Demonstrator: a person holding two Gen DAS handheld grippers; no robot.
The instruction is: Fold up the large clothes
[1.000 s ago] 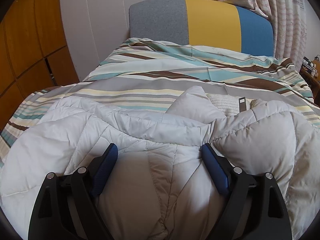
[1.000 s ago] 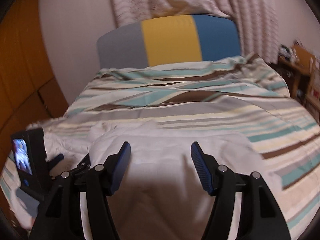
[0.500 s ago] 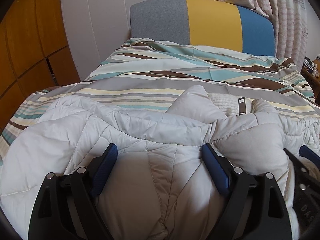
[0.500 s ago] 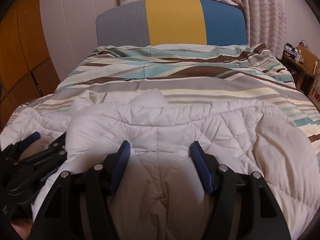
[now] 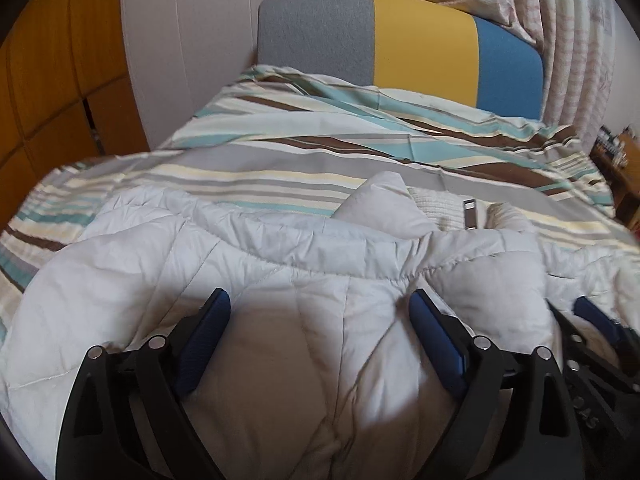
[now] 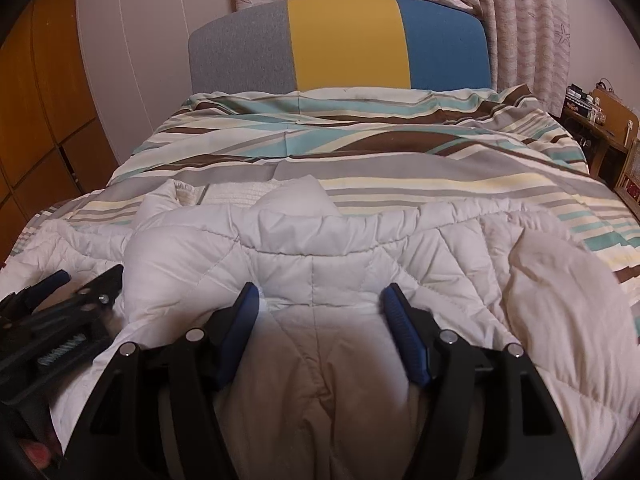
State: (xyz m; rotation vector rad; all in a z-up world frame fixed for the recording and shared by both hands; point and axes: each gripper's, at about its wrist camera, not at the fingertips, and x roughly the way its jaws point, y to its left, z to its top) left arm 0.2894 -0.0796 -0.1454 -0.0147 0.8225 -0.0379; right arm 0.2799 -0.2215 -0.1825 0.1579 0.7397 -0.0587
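Observation:
A white quilted puffer jacket (image 5: 280, 264) lies spread across the near part of the bed, collar and a dark zipper pull (image 5: 470, 216) toward the headboard. My left gripper (image 5: 318, 298) rests low on it. Its jaws are opening, with puffy fabric bulging between them and no pad pressing on it. My right gripper (image 6: 319, 291) sits on the jacket (image 6: 320, 248) further right, jaws apart over a raised fold of fabric. Each gripper shows in the other's view: the right gripper (image 5: 568, 310) at the right edge, the left gripper (image 6: 88, 274) at the left edge.
The jacket lies on a striped bed cover (image 5: 320, 160) in teal, brown, grey and cream. A grey, yellow and blue headboard (image 5: 400, 40) stands behind. Orange wardrobe doors (image 5: 52, 80) are on the left; a wooden bedside table (image 6: 600, 120) and curtains on the right.
The right gripper has come down onto the jacket and now shows at the right edge of the left wrist view. The left gripper stayed in place, its jaws slightly wider.

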